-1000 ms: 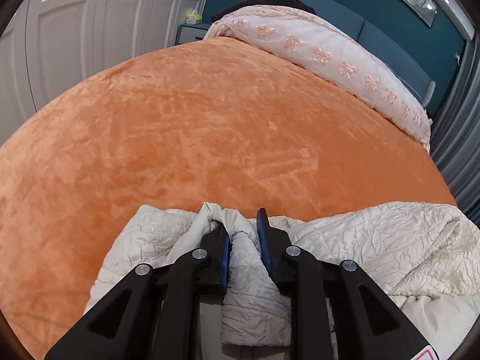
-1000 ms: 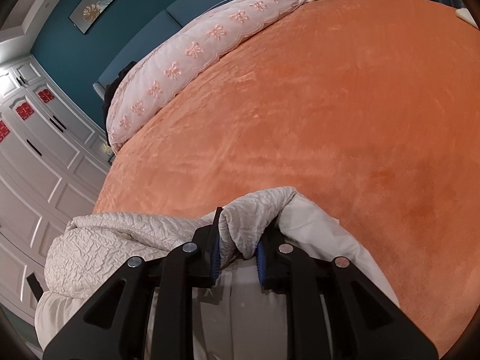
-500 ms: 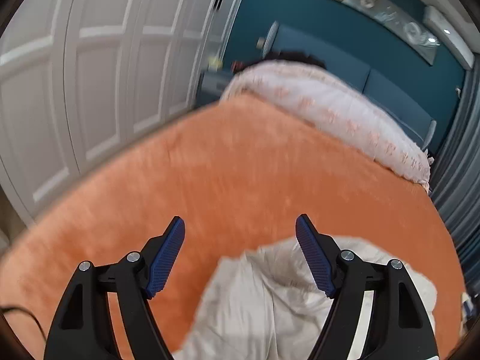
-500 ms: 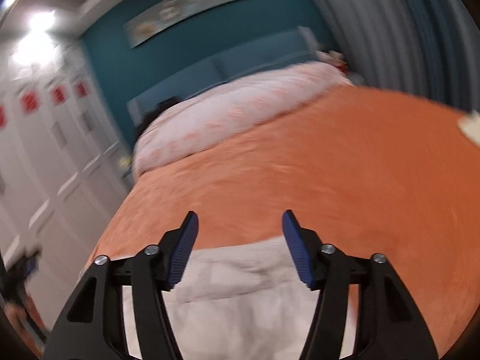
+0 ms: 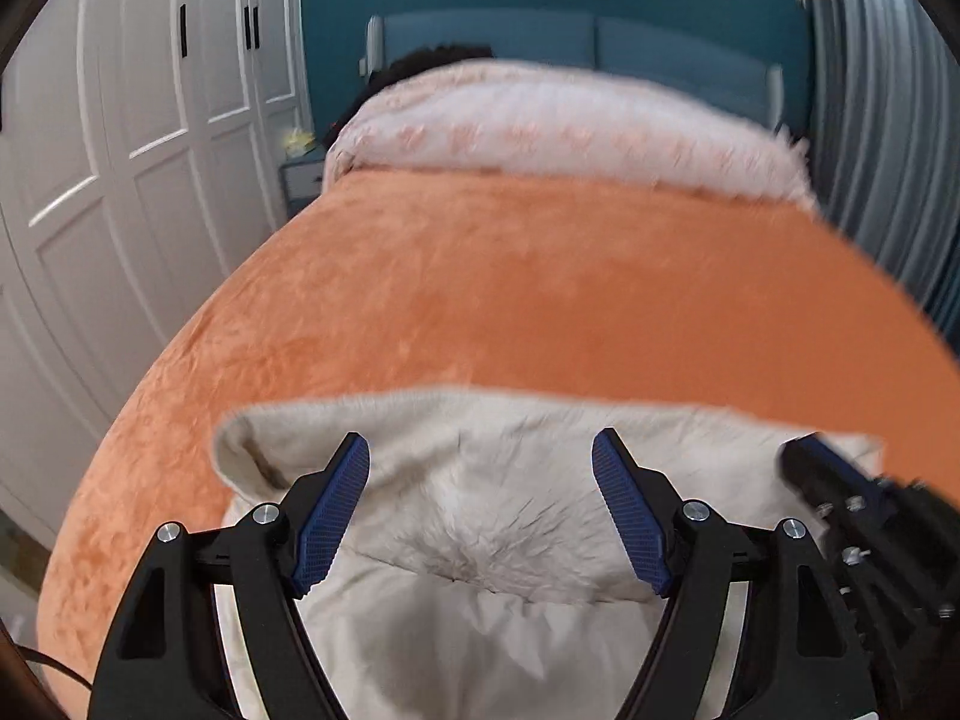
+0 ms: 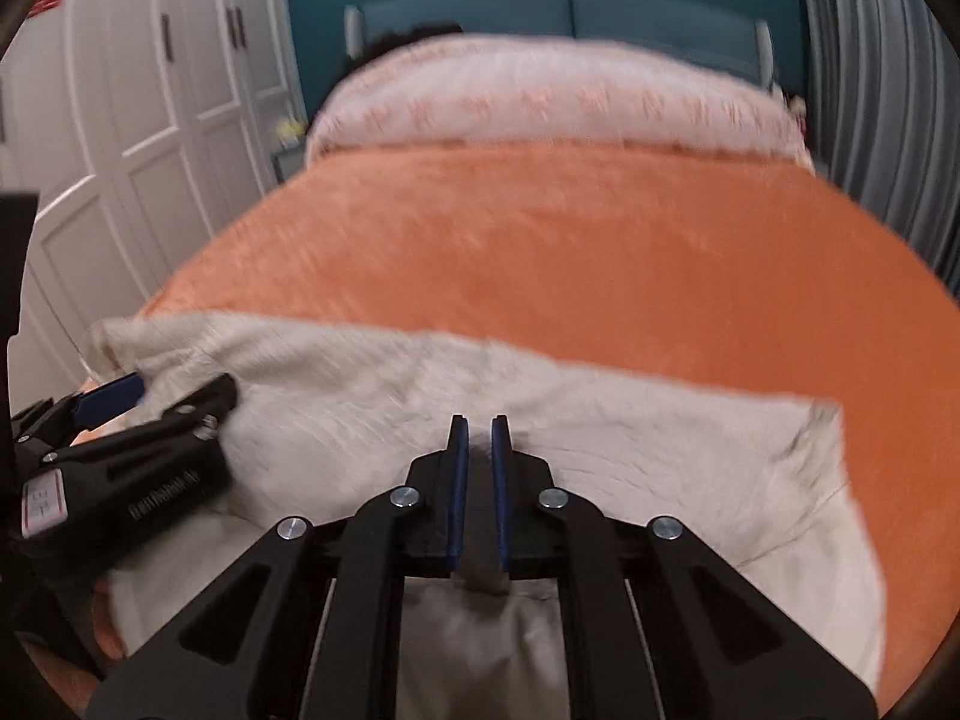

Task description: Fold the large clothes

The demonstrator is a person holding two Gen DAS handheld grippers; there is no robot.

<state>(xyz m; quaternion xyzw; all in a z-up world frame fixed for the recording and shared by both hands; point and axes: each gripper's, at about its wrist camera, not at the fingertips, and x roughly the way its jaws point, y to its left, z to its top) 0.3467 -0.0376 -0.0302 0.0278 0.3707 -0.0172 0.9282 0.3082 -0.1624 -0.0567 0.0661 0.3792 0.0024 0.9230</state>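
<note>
A cream crinkled garment (image 5: 510, 504) lies folded near the front edge of the orange bed cover (image 5: 540, 294); it also shows in the right wrist view (image 6: 540, 420). My left gripper (image 5: 480, 510) is open and empty, held just above the garment. My right gripper (image 6: 478, 438) has its jaws nearly together with a narrow gap and nothing visibly between them, above the garment's middle. The left gripper's blue fingers (image 6: 114, 396) show at the left of the right wrist view. The right gripper appears at the right edge of the left wrist view (image 5: 840, 480).
A pink patterned quilt (image 5: 570, 126) lies across the head of the bed against a blue headboard (image 5: 600, 42). White wardrobe doors (image 5: 120, 150) stand on the left. Grey curtains (image 5: 888, 120) hang on the right. A small nightstand (image 5: 300, 174) sits by the bed.
Both grippers let go of the cream garment and lifted back from it. The left stays open. The right opened, then closed to a narrow gap.
</note>
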